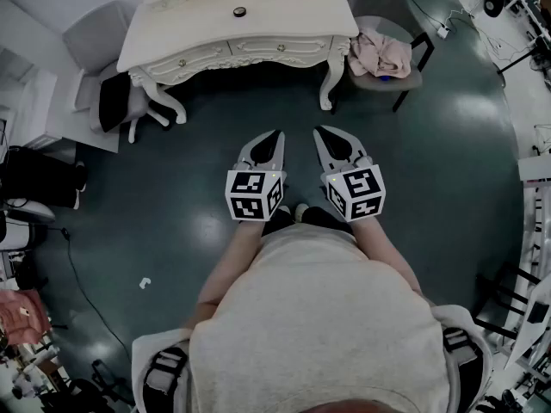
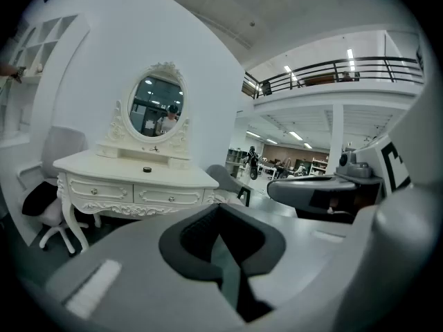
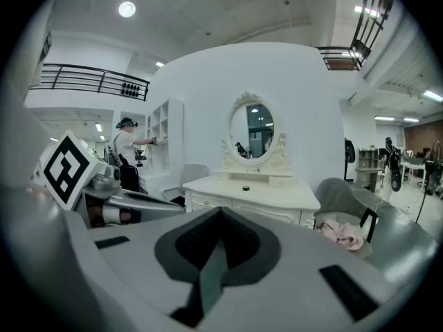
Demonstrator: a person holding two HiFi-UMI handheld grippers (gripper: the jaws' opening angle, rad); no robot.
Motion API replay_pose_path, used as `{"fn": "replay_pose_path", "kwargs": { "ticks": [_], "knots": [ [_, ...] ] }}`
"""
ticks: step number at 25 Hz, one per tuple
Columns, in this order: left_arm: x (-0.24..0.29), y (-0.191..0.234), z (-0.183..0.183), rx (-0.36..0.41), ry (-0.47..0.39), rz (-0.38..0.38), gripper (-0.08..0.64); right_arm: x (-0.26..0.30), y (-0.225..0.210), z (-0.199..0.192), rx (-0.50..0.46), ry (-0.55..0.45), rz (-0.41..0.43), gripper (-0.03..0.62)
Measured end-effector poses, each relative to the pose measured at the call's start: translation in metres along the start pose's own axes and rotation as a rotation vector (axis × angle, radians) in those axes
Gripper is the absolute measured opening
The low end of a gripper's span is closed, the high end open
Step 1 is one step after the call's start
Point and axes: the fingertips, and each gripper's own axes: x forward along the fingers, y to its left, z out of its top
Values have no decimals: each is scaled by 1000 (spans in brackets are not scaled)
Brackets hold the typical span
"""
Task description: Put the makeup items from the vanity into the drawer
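Left gripper (image 1: 275, 136): fingers pressed together, empty.
Right gripper (image 1: 320, 132): fingers pressed together, empty.
Vanity surface (image 1: 189, 37): carries small round black item (image 1: 239, 11).

Person: pale grey short-sleeved shirt (image 1: 318, 317); dark shoes (image 1: 277, 220); padded grey-and-black straps (image 1: 164, 375) at the shoulders. Left gripper (image 1: 275, 134) and right gripper (image 1: 319, 131): light grey shells, black inner lining, tapered jaws. Each carries a white cube (image 1: 254, 194) printed with black square markers.
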Motion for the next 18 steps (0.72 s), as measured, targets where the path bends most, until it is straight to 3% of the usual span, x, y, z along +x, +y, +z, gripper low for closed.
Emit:
{"fn": "replay_pose_path", "kwargs": {
  "ticks": [5, 13, 18],
  "knots": [
    [4, 0, -5, 49, 30, -3, 9, 1, 2, -4, 38, -5, 3, 8],
    [6, -4, -14, 52, 69, 4, 9, 2, 1, -11, 51, 8, 36, 8],
    [8, -16, -7, 36, 13, -50, 9, 4, -5, -7, 83, -33, 66, 8]
  ]
}}
